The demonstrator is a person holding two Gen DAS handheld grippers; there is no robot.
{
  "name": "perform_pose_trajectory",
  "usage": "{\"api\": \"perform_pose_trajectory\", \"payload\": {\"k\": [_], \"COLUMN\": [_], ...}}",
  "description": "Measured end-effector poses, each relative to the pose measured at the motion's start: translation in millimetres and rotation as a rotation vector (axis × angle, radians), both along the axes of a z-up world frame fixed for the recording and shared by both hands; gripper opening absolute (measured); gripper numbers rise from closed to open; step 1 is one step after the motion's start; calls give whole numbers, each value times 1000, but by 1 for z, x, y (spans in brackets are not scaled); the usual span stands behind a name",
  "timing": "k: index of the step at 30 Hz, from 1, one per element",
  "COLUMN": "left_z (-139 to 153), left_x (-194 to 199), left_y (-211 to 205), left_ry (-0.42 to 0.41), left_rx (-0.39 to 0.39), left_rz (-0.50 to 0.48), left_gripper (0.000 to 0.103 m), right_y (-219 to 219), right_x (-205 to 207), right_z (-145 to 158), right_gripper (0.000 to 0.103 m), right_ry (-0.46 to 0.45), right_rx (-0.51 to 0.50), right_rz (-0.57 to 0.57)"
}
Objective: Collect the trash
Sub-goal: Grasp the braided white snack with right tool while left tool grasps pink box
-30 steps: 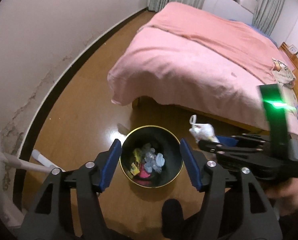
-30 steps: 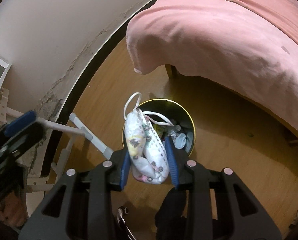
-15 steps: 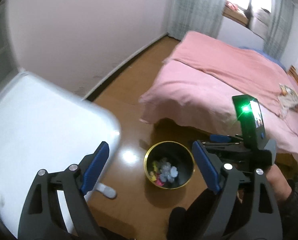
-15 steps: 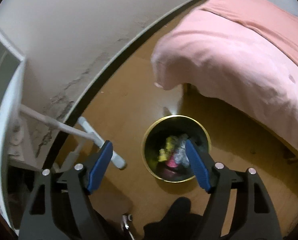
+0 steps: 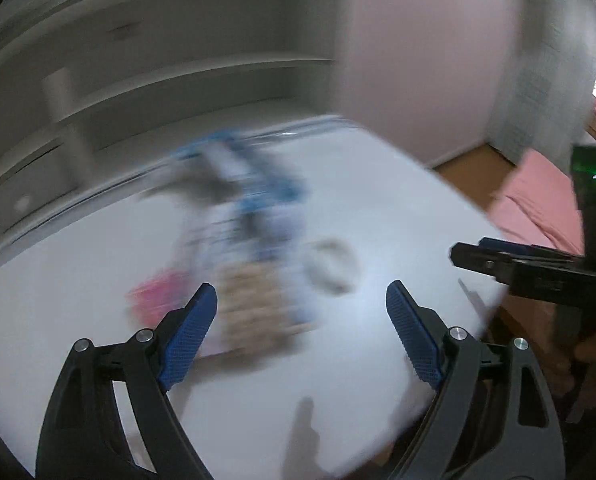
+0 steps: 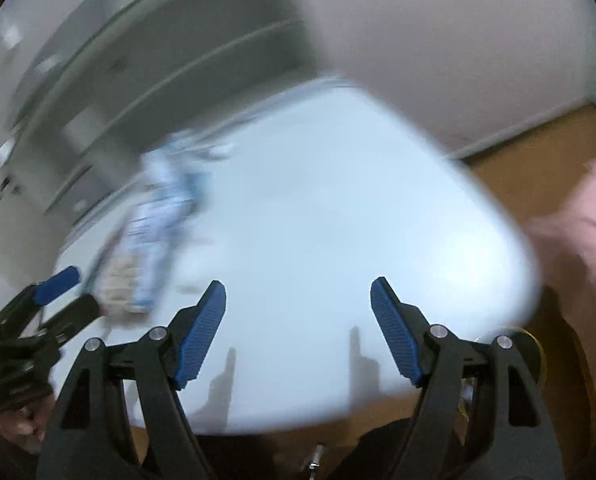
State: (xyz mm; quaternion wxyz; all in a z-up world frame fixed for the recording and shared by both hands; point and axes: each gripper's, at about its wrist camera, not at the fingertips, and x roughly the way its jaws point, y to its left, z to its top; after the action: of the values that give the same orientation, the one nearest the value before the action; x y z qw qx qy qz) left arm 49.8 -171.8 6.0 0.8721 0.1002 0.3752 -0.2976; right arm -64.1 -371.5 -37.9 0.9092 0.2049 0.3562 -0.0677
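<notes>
Both views are motion-blurred. My left gripper [image 5: 302, 312] is open and empty above a white table [image 5: 257, 400]. On the table lie blurred pieces of trash: a blue and white wrapper [image 5: 253, 208], a tan piece [image 5: 253, 308], a pink piece [image 5: 157, 300] and a small white round item [image 5: 332, 266]. My right gripper [image 6: 298, 312] is open and empty over the same table [image 6: 318, 220]; the wrappers [image 6: 153, 216] lie to its left. The gold rim of the trash bin [image 6: 538, 356] peeks out under the table edge at the right.
Grey shelving [image 5: 137, 80] stands behind the table. The pink bed [image 5: 538, 204] and wooden floor [image 6: 538, 152] are to the right. The right gripper shows at the right of the left wrist view [image 5: 518, 268], the left one at the left of the right wrist view [image 6: 45, 304].
The right gripper let go of the white patterned bag over the bin and opened. Both grippers then swung up and left from the bin to the white table.
</notes>
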Motion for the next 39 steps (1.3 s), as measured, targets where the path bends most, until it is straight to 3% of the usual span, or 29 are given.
{"api": "perform_pose_trajectory", "payload": {"k": [2, 4, 10, 15, 18, 27, 39], "left_z": [-1, -4, -18, -29, -35, -52, -60], "left_x": [11, 19, 35, 54, 67, 102, 97], "left_y": [34, 62, 124, 141, 134, 89, 59], "left_ry": [6, 13, 36, 37, 27, 9, 4], "left_rx": [7, 13, 20, 49, 78, 167, 170], "left_rz": [70, 127, 221, 226, 185, -41, -207], "left_gripper": [84, 84, 84, 84, 84, 90, 93], "right_y": [38, 72, 125, 147, 148, 121, 89], "right_x": [27, 51, 93, 115, 117, 80, 37], "right_z": [5, 7, 6, 2, 1, 35, 49], "right_gripper": [72, 65, 58, 34, 16, 15, 15], "right_ry": [0, 9, 35, 62, 69, -22, -30], "right_rx": [-2, -7, -47, -79, -93, -51, -52], "right_rz": [102, 180, 275, 299, 299, 298, 232]}}
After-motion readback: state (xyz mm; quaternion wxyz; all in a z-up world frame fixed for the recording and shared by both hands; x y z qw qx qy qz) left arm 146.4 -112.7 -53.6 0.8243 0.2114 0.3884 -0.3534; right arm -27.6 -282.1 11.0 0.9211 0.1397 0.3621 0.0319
